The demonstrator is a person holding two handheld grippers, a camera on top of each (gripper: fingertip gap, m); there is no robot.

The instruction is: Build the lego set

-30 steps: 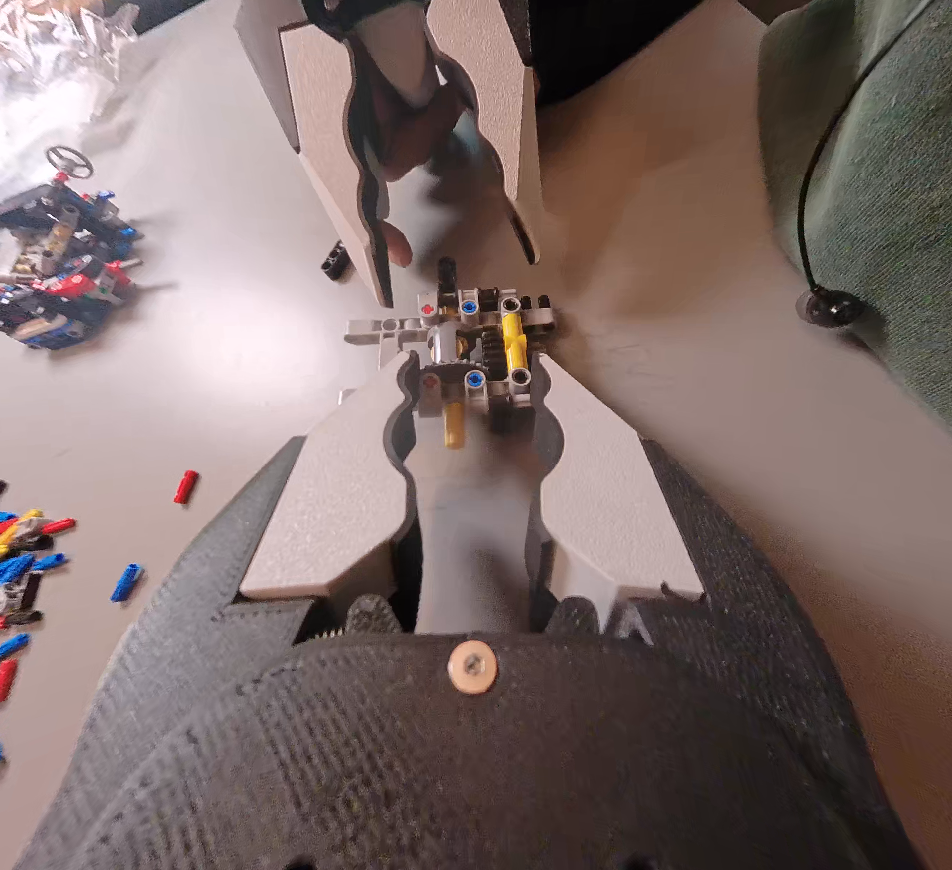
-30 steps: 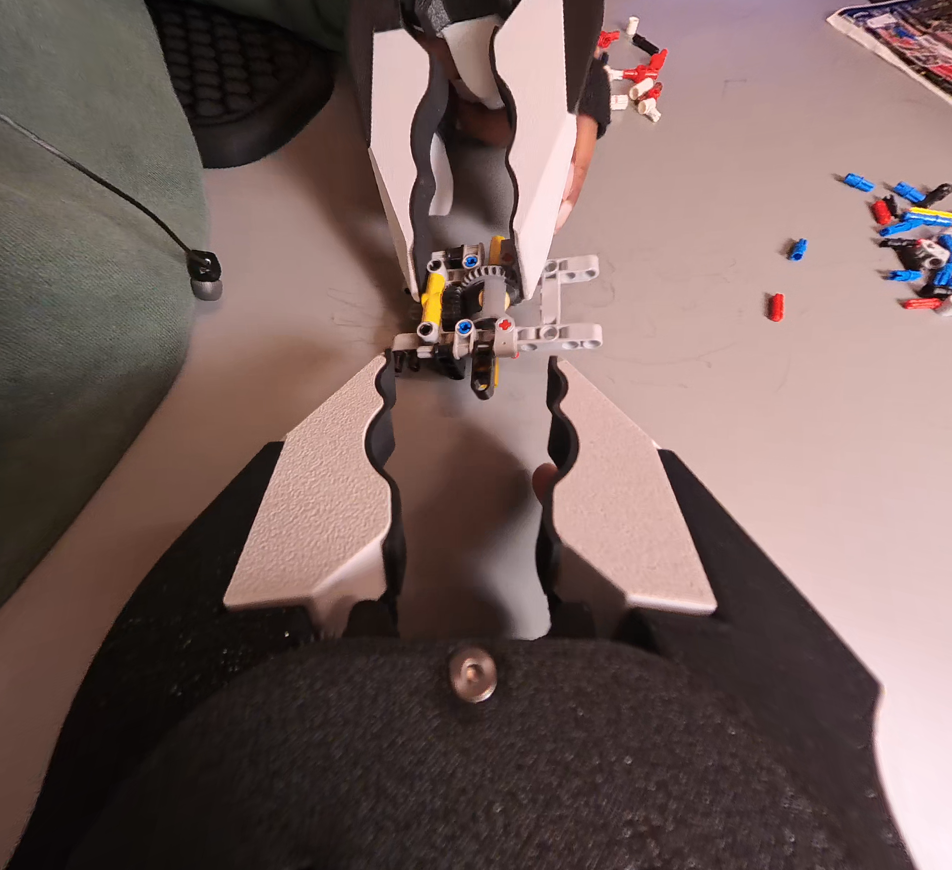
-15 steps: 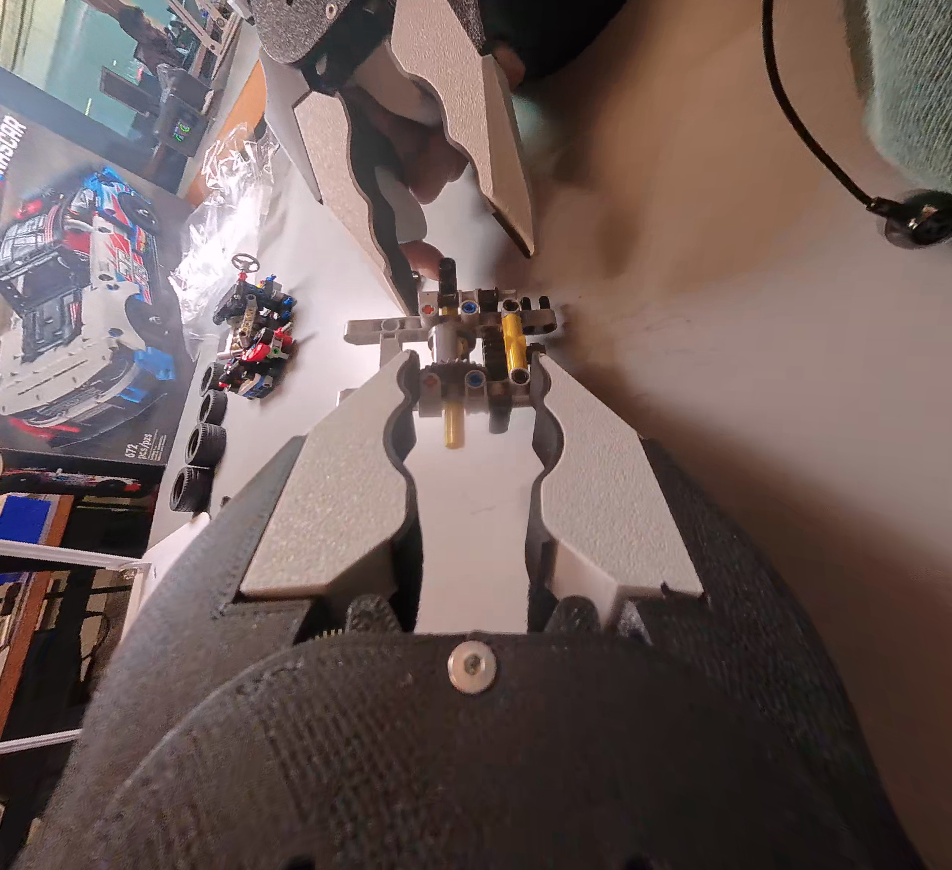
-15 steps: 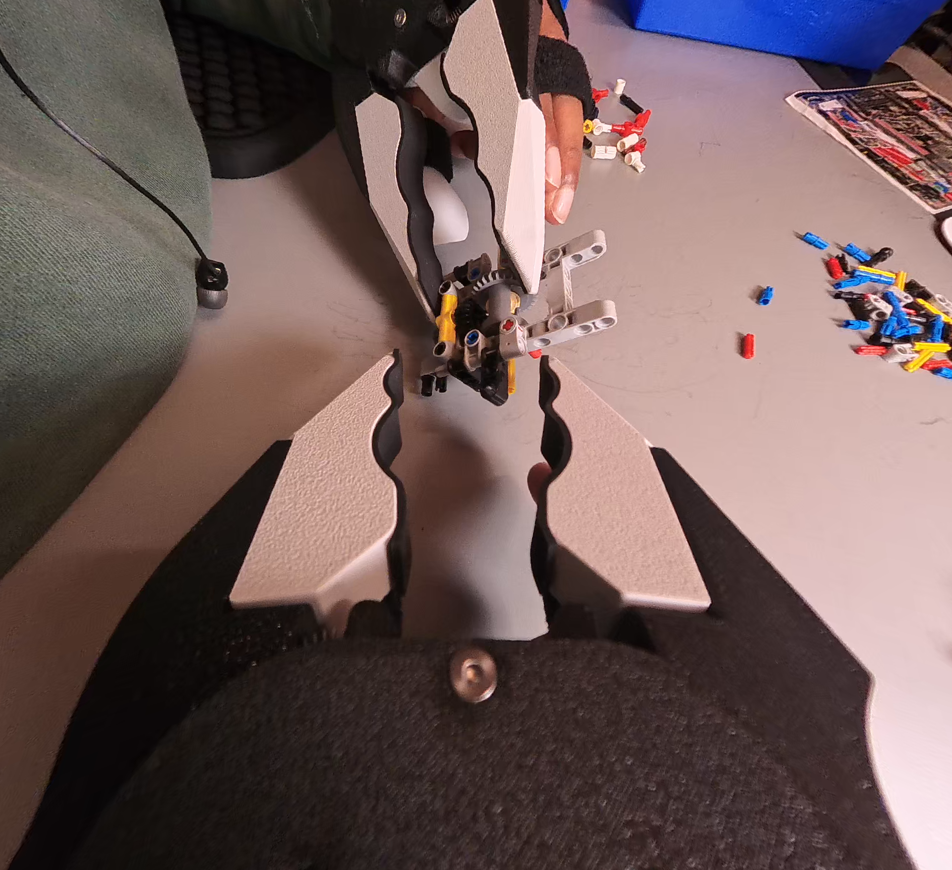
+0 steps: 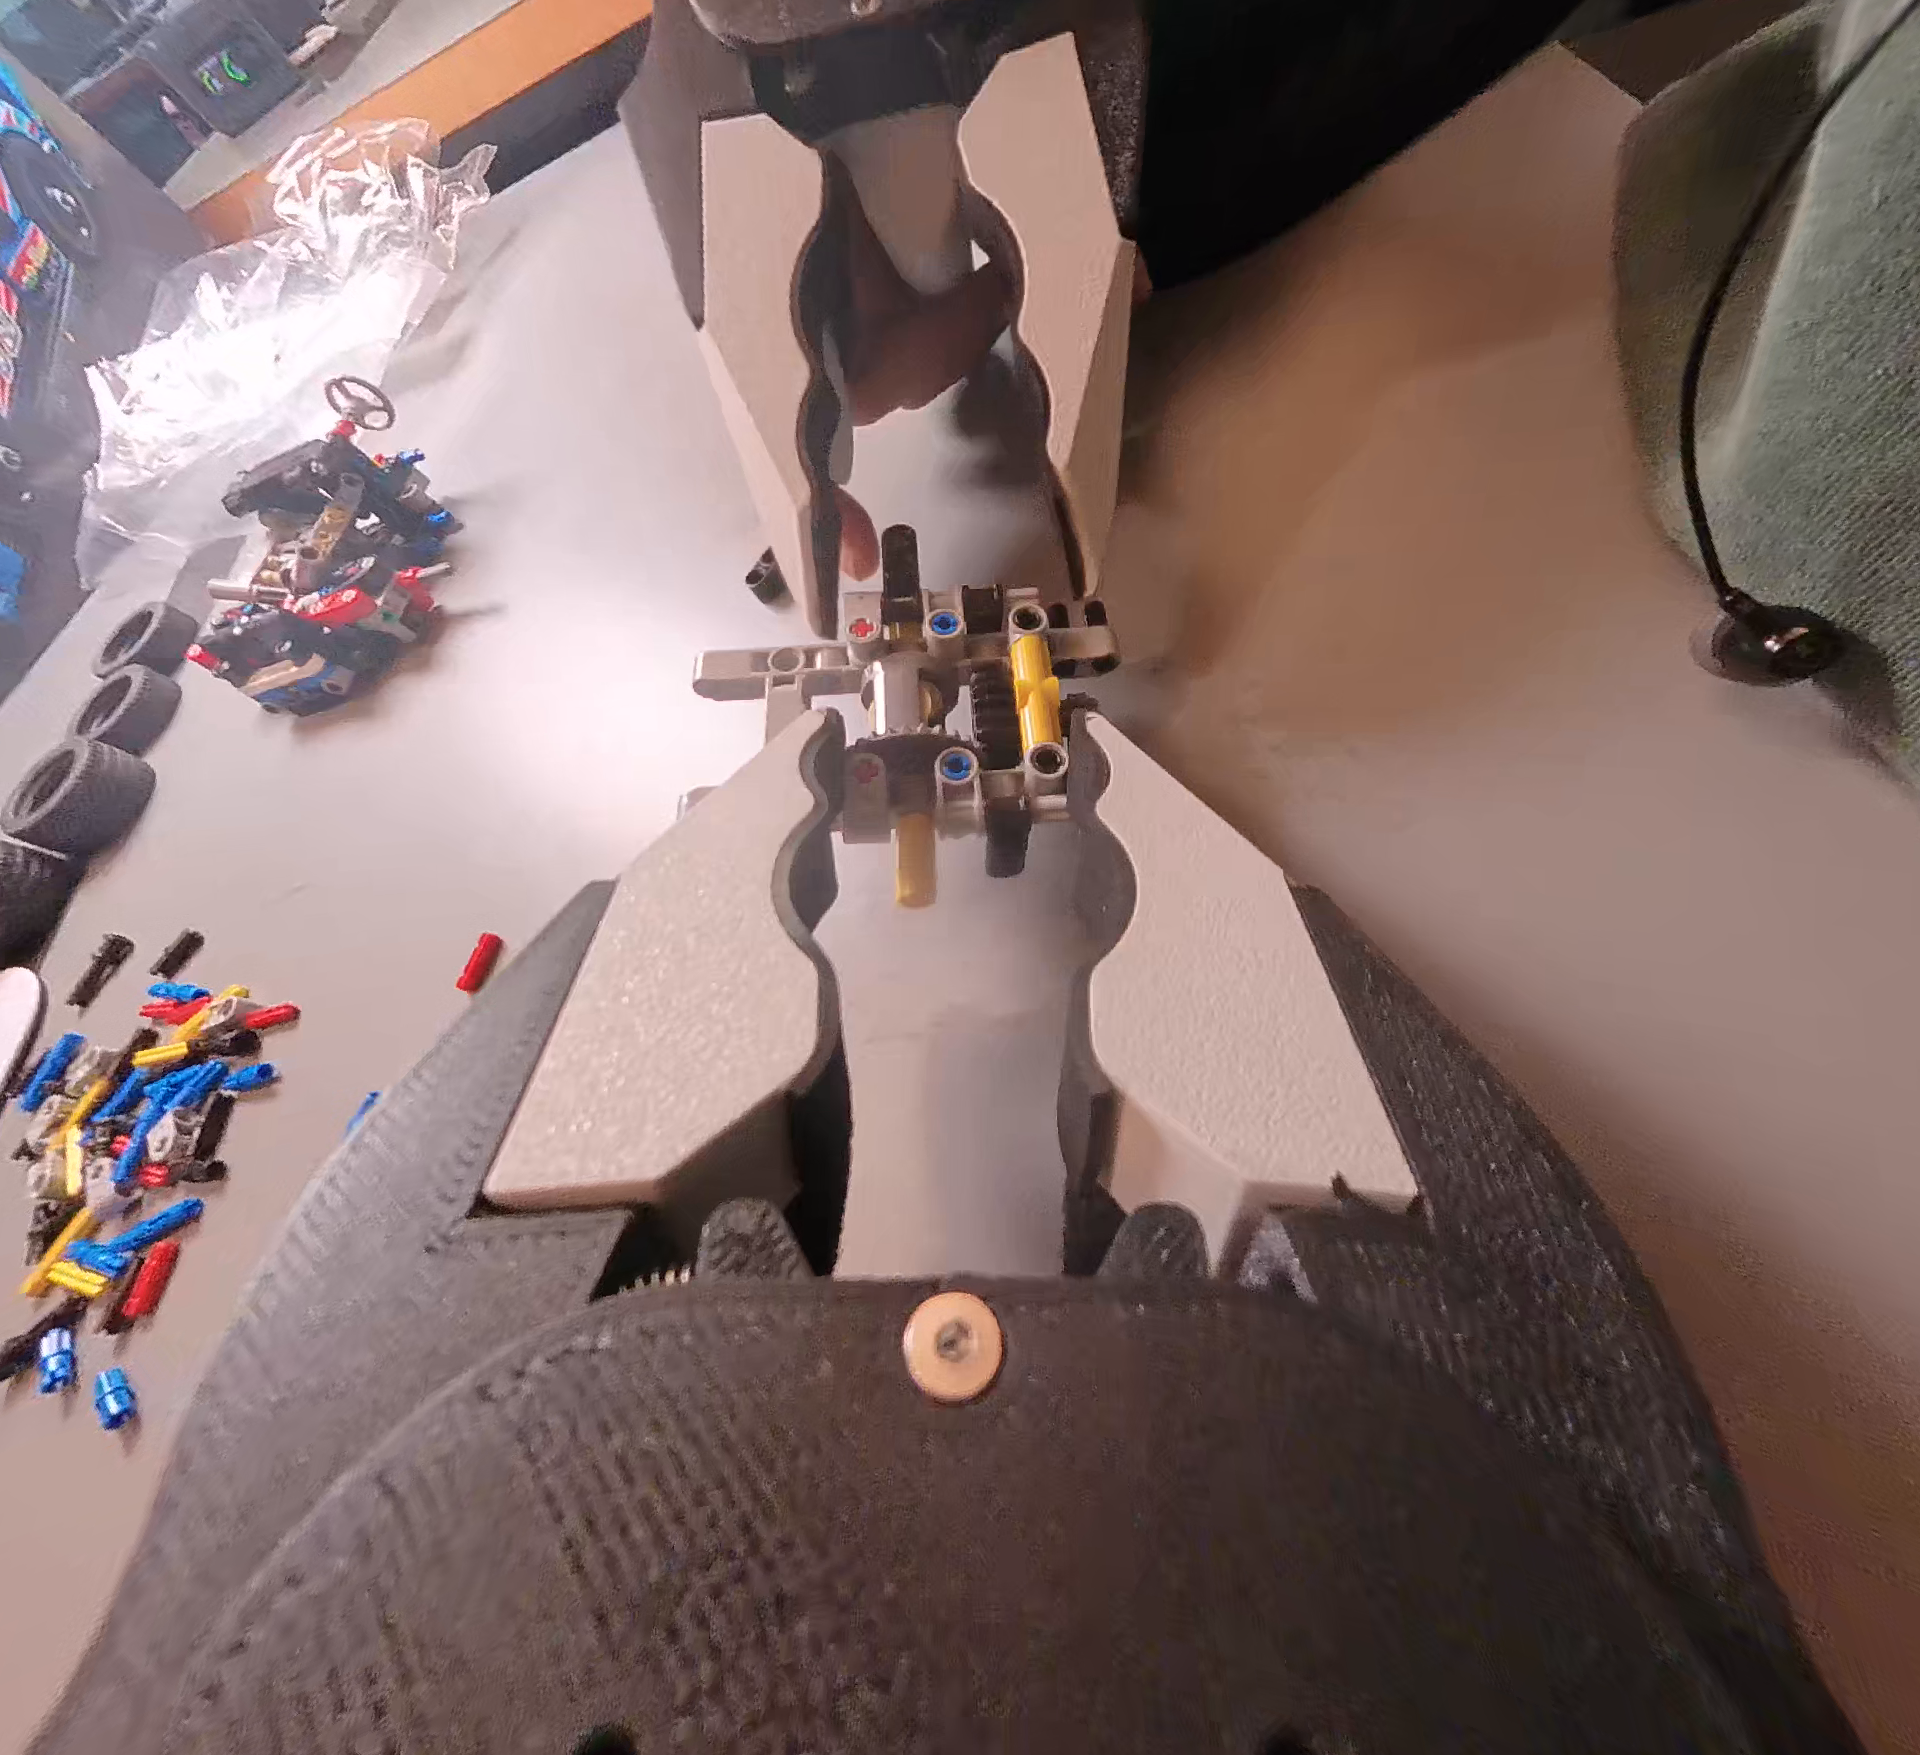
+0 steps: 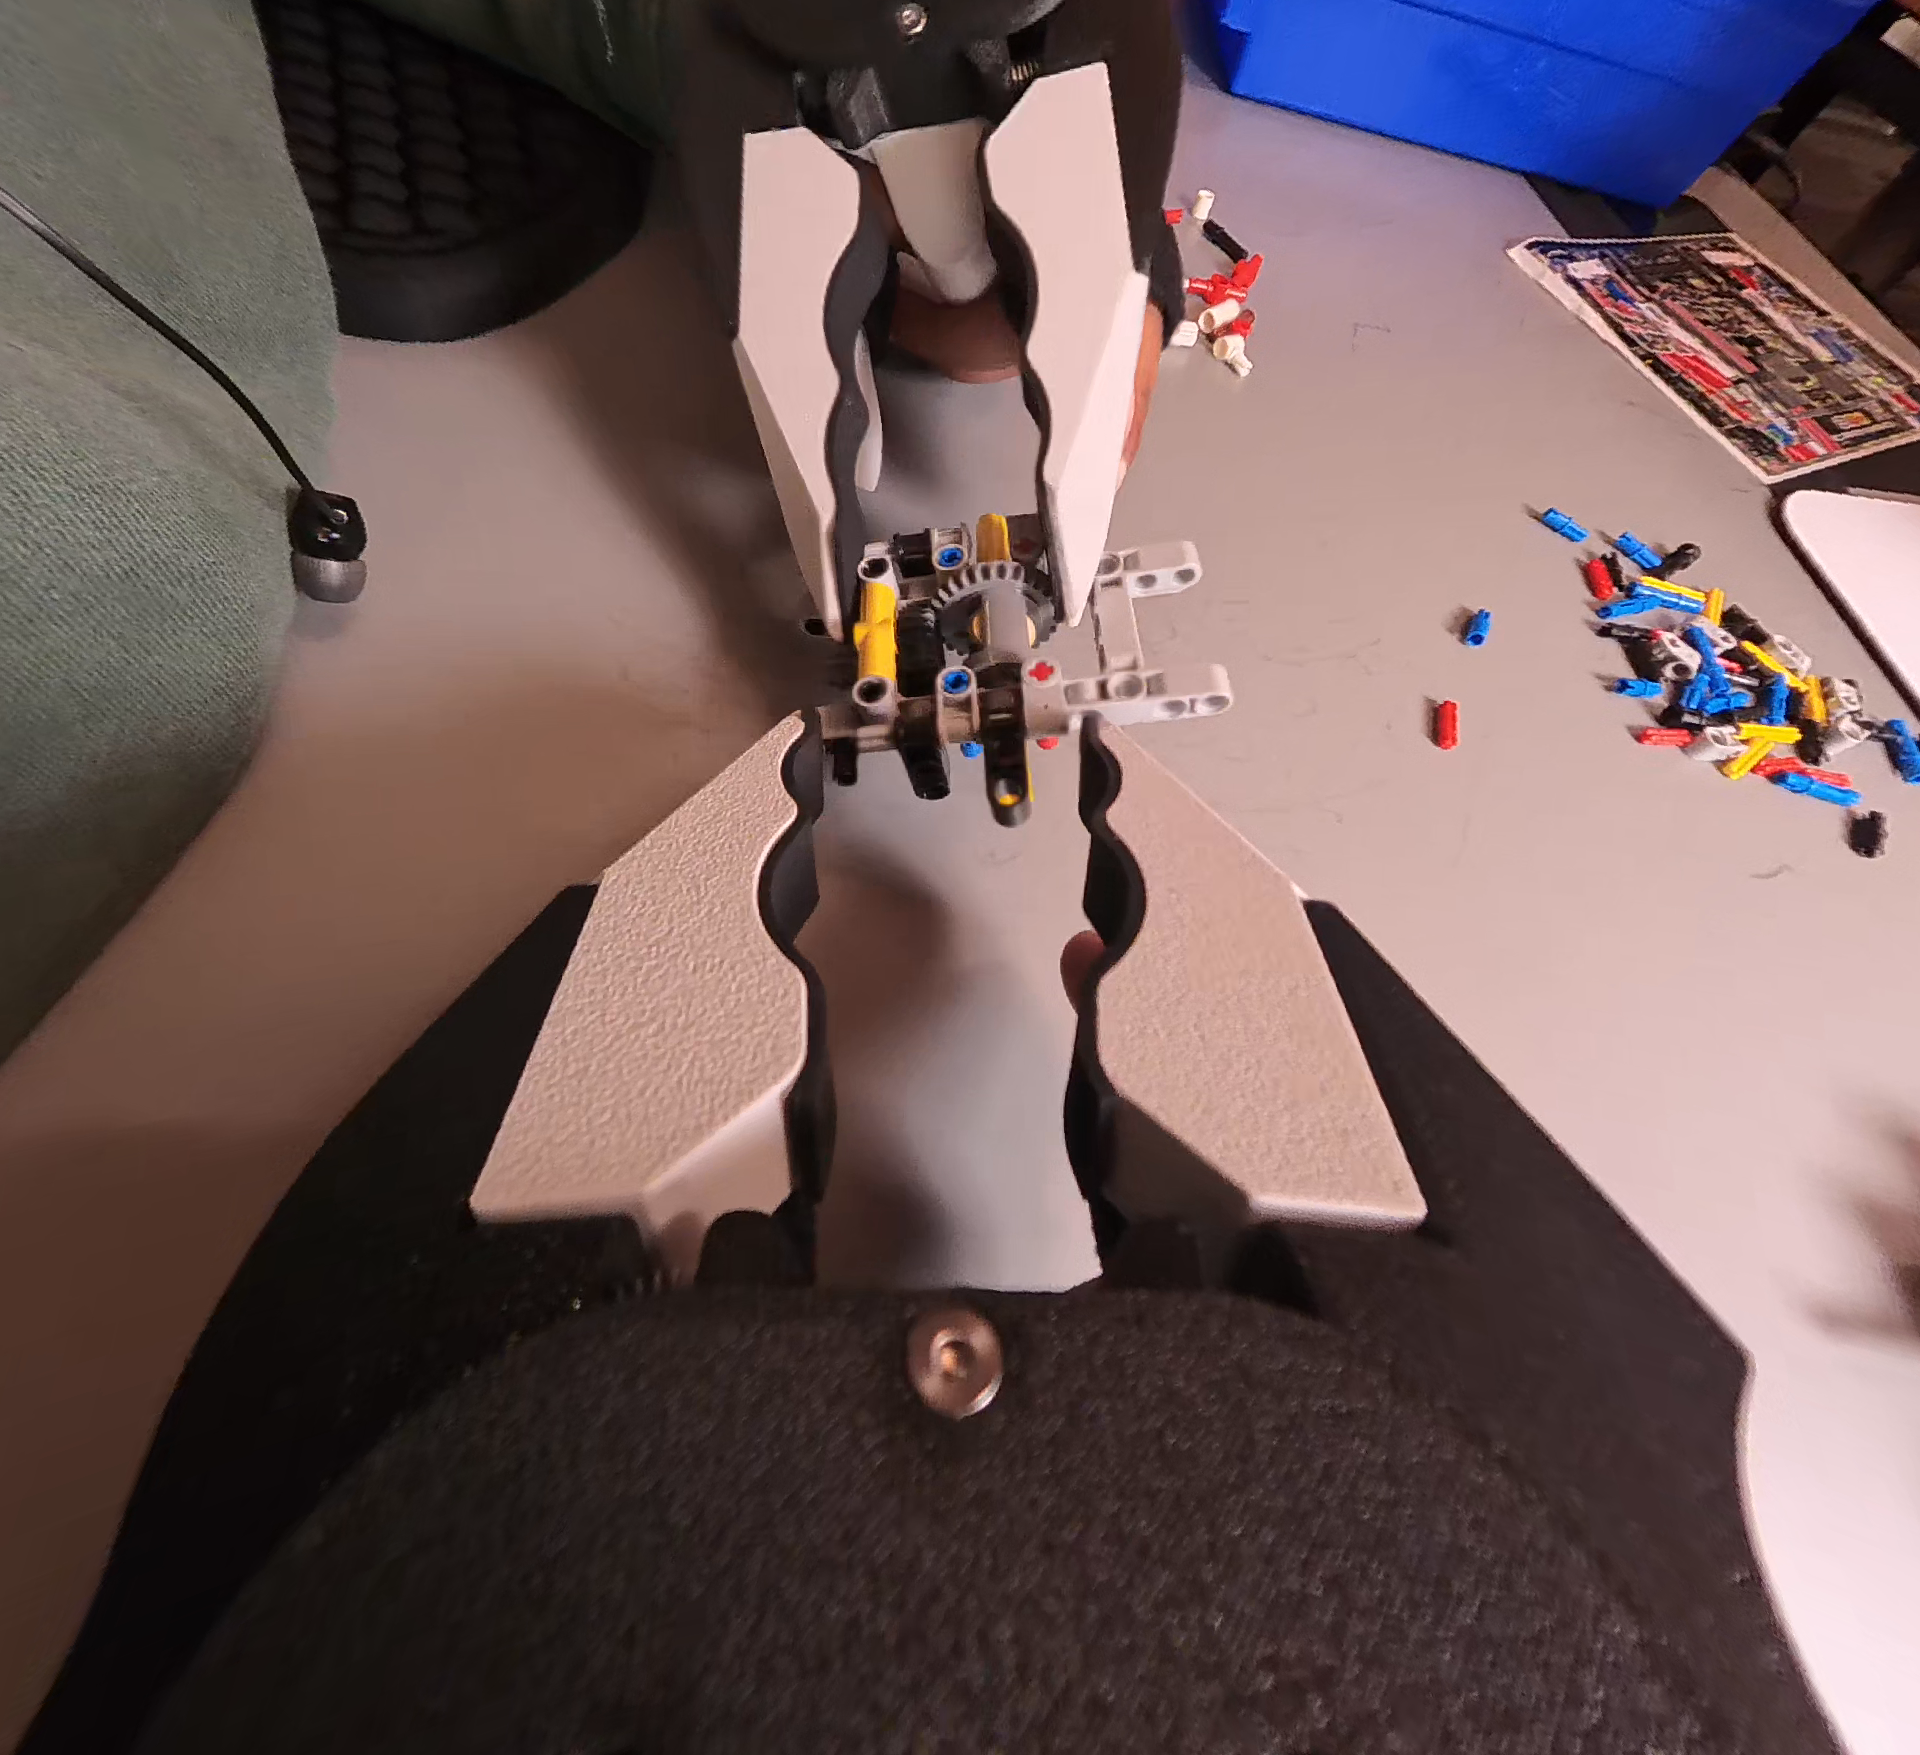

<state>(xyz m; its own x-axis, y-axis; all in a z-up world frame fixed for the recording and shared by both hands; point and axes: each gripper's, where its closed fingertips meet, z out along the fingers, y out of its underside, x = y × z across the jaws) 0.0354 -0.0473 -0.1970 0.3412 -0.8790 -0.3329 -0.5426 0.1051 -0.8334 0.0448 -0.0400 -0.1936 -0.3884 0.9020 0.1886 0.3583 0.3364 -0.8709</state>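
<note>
Lego gear module [image 5: 940,718], a small grey frame with black gears, yellow axles and blue pins, sits between the two grippers, low over the middle of the desk [image 6: 1455,1030]; I cannot tell if it touches the surface. The left gripper [image 5: 951,749] is pinching it: its two fingertips press on the sides of the near grey beam. The right gripper [image 6: 940,739] is spread, its tips just beside the opposite beam of the module, one on each side, not clearly touching it.

As a judgement, the build is in an early or middle phase. One bigger chassis part [image 5: 322,552] with a steering wheel is already put together and lies toward the left edge of the desk, near a crumpled clear bag [image 5: 281,271]. Four black tyres [image 5: 104,729] stand in a row beside it and are not mounted yet. A heap of loose pins [image 6: 1745,697] in blue, red, yellow and black lies near the right side in the right wrist view, with one single red pin [image 6: 1444,723] apart from it, and some white and red connectors [image 6: 1221,292] lie farther back. The instruction booklet [image 6: 1714,344] is open by the blue bins [image 6: 1507,1]. So the module must still be joined with the chassis, and many pieces are left.
</note>
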